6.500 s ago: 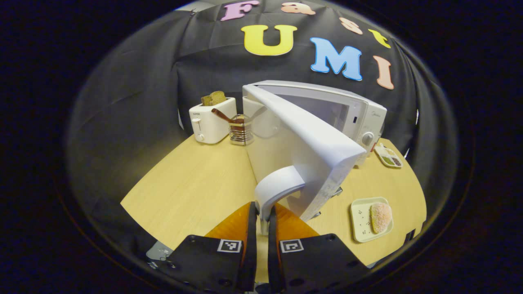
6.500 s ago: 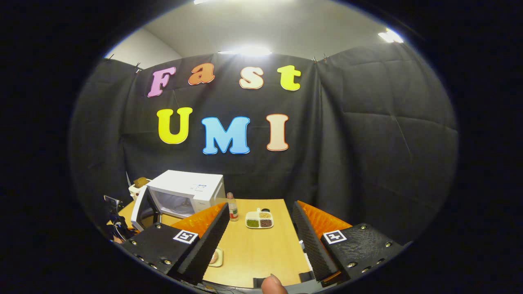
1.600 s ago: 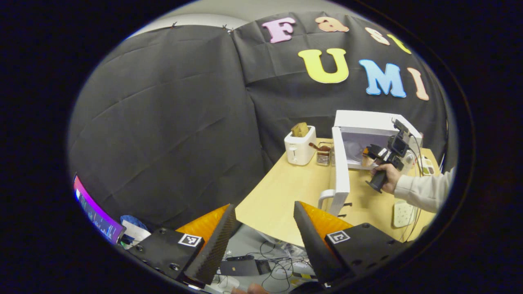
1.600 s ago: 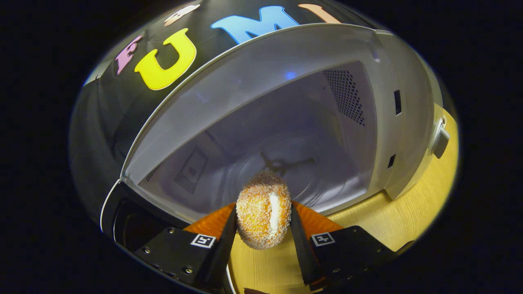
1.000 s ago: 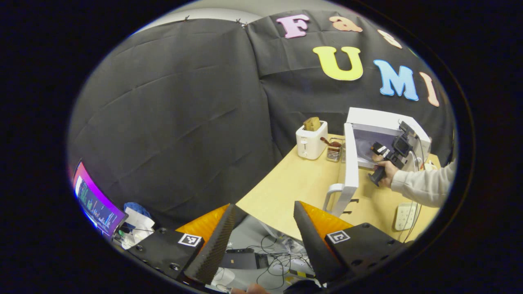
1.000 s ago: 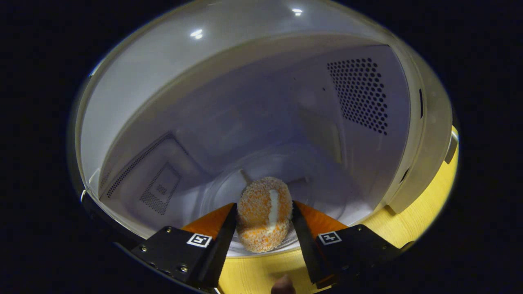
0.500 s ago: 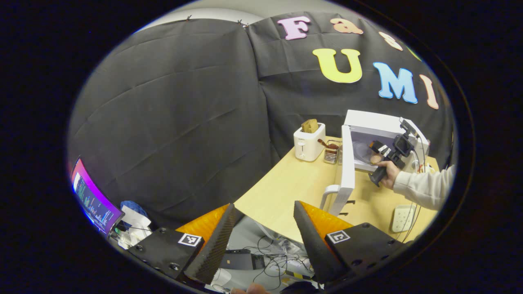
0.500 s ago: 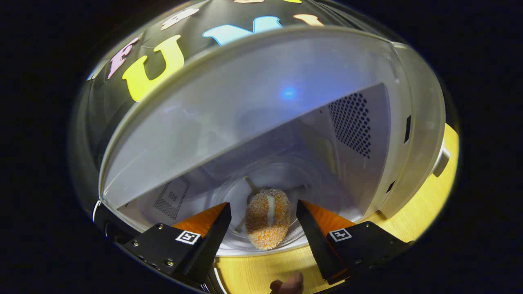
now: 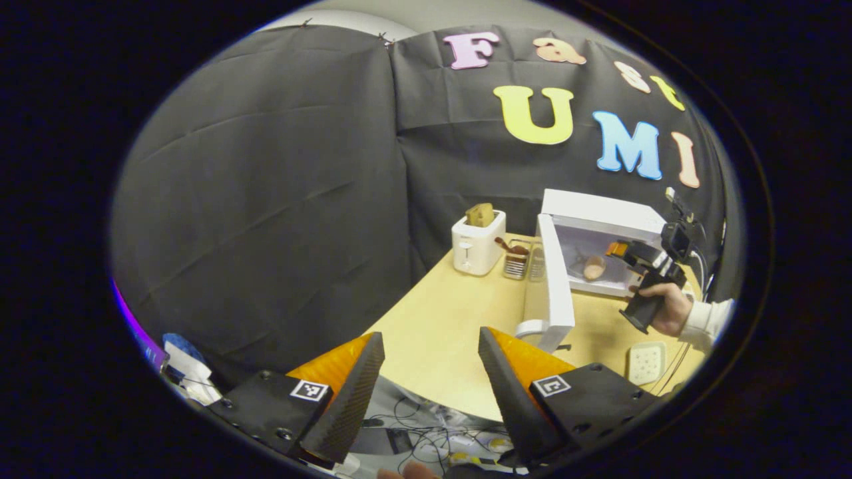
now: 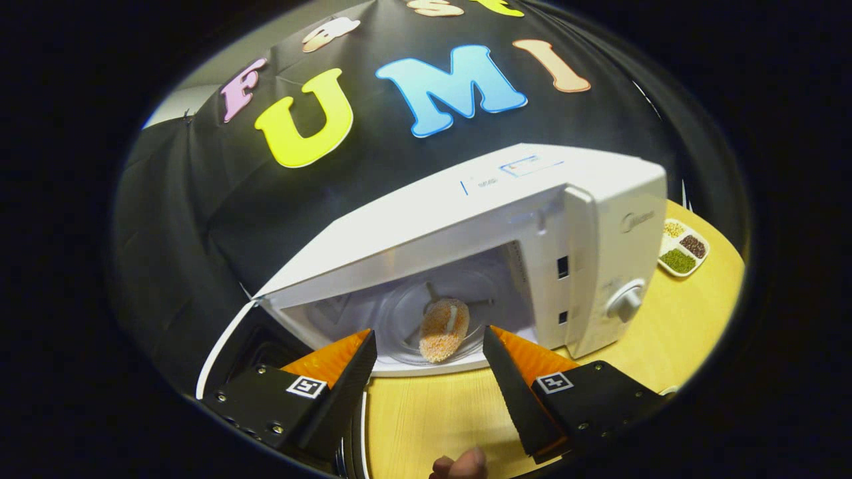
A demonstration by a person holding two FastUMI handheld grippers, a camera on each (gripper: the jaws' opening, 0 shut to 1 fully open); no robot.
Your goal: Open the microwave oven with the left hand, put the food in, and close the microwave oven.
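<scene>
Seeing food (image 10: 444, 328) inside microwave (image 10: 586, 219), frame centre; both grippers (image 10: 429, 372) (image 9: 429, 372) spread apart, empty; door (image 9: 554, 279) left to close.

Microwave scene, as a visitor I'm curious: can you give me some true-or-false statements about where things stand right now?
1. The microwave door is shut. False: it stands open.
2. The food lies inside the microwave. True.
3. The right hand-held gripper is clamped on the food. False: its fingers are apart, outside the opening.
4. The left hand-held gripper is open and holds nothing. True.
5. A toaster stands on the table. True.
</scene>
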